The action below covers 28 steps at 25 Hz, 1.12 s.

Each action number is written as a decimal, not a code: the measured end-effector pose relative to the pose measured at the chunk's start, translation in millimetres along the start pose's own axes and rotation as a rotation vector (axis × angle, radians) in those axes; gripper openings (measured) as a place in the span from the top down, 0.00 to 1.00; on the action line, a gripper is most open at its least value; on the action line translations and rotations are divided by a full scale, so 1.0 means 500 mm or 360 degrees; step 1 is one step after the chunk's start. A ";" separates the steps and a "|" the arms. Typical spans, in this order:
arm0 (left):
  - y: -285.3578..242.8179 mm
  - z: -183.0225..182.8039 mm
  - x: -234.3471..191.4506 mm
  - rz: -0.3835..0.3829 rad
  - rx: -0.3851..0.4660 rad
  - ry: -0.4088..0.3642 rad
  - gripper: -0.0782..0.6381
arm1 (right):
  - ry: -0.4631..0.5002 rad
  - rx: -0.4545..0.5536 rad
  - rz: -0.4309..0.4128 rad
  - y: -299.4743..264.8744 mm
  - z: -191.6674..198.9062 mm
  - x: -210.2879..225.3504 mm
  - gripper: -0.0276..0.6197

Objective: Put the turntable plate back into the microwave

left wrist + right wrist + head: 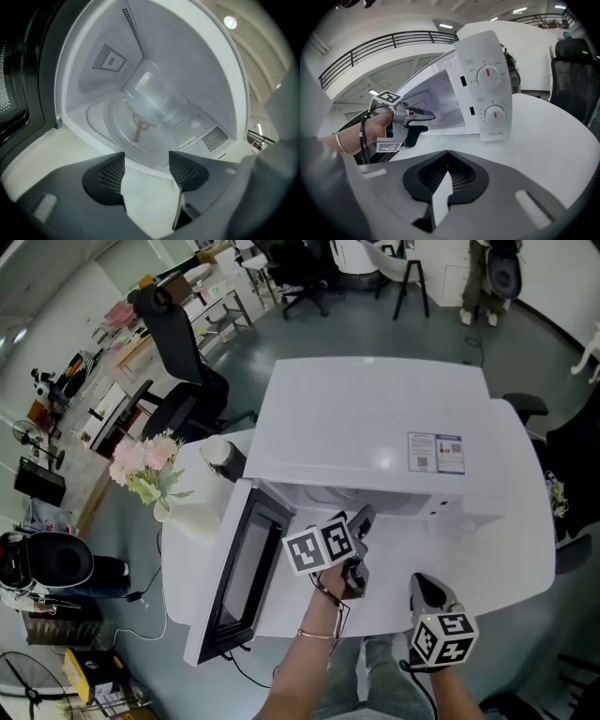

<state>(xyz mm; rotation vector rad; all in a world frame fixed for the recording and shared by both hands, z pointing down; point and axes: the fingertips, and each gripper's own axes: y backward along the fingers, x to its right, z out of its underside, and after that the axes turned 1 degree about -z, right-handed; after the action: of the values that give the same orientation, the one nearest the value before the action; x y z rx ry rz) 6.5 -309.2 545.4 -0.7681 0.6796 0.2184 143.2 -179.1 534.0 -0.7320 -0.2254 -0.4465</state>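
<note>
The white microwave (375,427) stands on a white table with its door (246,568) swung open to the left. In the left gripper view the clear glass turntable plate (140,131) lies flat on the cavity floor, over a tan hub. My left gripper (146,157) (361,521) is at the cavity mouth, just in front of the plate's near rim. It is open, with nothing between its pads. My right gripper (448,165) (422,585) is shut and empty, low over the table's front, right of the left hand (379,126).
The control panel (487,84) with two dials faces the right gripper. A vase of pink flowers (150,470) and a dark-lidded jar (220,457) stand left of the microwave. A black office chair (178,352) is behind the round table (525,549).
</note>
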 end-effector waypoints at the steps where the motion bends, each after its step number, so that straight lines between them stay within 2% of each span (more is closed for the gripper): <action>1: 0.007 -0.001 0.000 -0.0006 0.0007 -0.0013 0.48 | 0.0003 0.0002 -0.0002 0.000 -0.002 -0.003 0.94; 8: 0.070 0.000 0.017 -0.0059 0.0052 -0.0208 0.51 | 0.0028 0.0059 -0.0018 -0.001 -0.038 -0.027 0.94; 12: 0.107 0.001 0.034 -0.0067 0.0077 -0.0363 0.56 | 0.0051 0.0112 -0.0021 -0.007 -0.078 -0.034 0.94; 17: 0.185 -0.010 0.049 -0.0102 0.0165 -0.0516 0.72 | 0.0075 0.0174 -0.0032 0.011 -0.125 -0.060 0.94; 23: 0.273 -0.033 0.061 -0.0147 0.0320 -0.0601 0.89 | 0.0134 0.0249 -0.0075 0.040 -0.174 -0.105 0.94; 28: 0.338 -0.051 0.074 -0.0121 0.0475 -0.0654 0.89 | 0.0181 0.0374 -0.0070 0.080 -0.215 -0.134 0.94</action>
<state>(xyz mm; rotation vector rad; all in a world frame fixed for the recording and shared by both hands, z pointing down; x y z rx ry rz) -48.4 -209.2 412.7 -0.4416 0.2826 0.1922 107.6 -205.8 408.9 -0.4707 -0.1837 -0.4928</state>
